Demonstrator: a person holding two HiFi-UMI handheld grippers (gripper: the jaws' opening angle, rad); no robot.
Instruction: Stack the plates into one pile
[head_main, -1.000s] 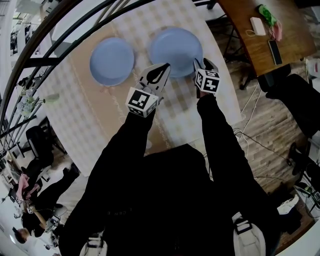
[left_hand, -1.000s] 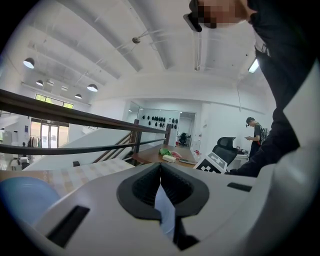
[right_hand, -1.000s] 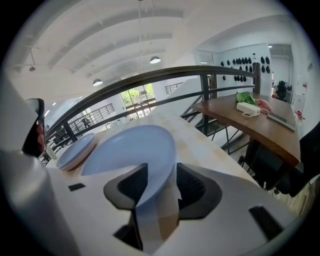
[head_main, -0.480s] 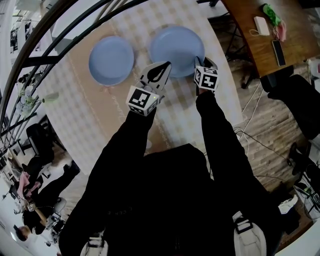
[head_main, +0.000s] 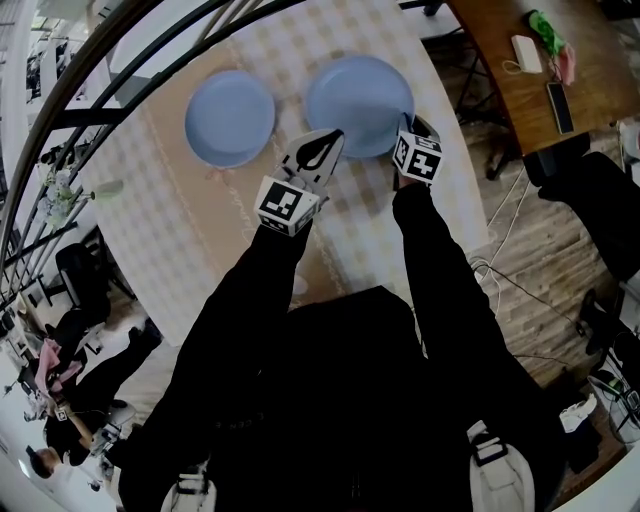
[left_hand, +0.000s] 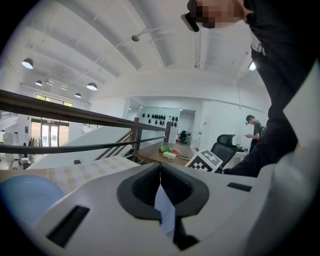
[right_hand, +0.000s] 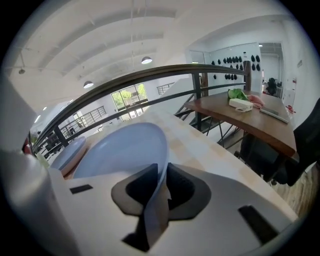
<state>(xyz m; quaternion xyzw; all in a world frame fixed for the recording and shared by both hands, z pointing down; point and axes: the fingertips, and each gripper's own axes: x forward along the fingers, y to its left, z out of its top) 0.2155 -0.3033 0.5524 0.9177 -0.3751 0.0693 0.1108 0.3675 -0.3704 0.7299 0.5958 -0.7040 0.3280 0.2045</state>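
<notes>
Both our arms reach forward, side by side. Left gripper (head_main: 330, 138): fingers pressed together. Right gripper (head_main: 408, 124): fingers clamped on the plate (head_main: 355, 90) rim.

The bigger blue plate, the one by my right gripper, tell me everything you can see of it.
The bigger blue plate is round, plain pale blue and smooth, with a shallow well and a raised rim; nothing lies on it. It lies on the checked tablecloth, right of the smaller blue plate and apart from it. The right gripper is clamped on its near rim. The left gripper, jaws together, points at its near-left edge; contact there cannot be told.
</notes>
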